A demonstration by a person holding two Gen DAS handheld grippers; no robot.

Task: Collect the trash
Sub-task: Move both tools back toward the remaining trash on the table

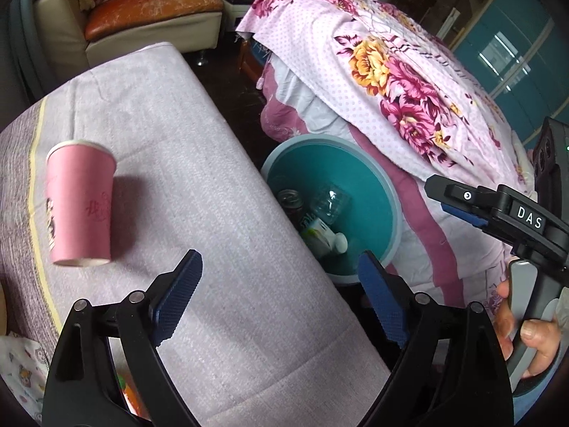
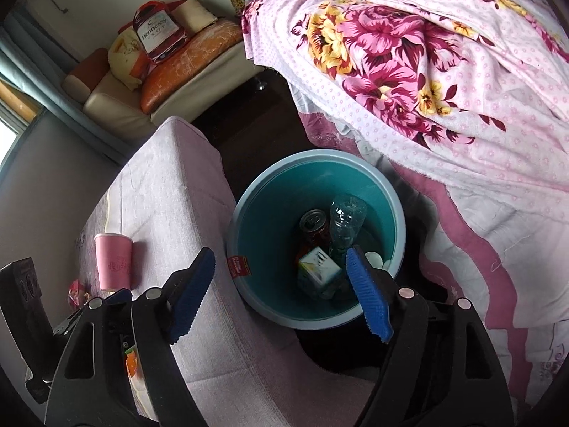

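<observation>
A flowered bed cover (image 2: 444, 82) drapes beside the teal bin (image 2: 249, 213), which holds a clear bottle (image 2: 346, 220), a can (image 2: 314, 226) and a small carton (image 2: 318, 267). On the cloth-covered desk (image 1: 213, 178) a pink paper cup (image 1: 80, 203) stands upside down. Both the left tongs (image 1: 281, 295) and right tongs (image 2: 281, 295) gape apart, gripping nothing.

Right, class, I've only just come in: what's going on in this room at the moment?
A person is clearing up rubbish with a hand-held gripper in each hand. Both the left gripper and the right gripper are open and empty. The teal bin on the floor already holds a can, a clear plastic bottle and a small carton. A pink paper cup lies on its side on the cloth-covered table, not yet picked up.
</observation>
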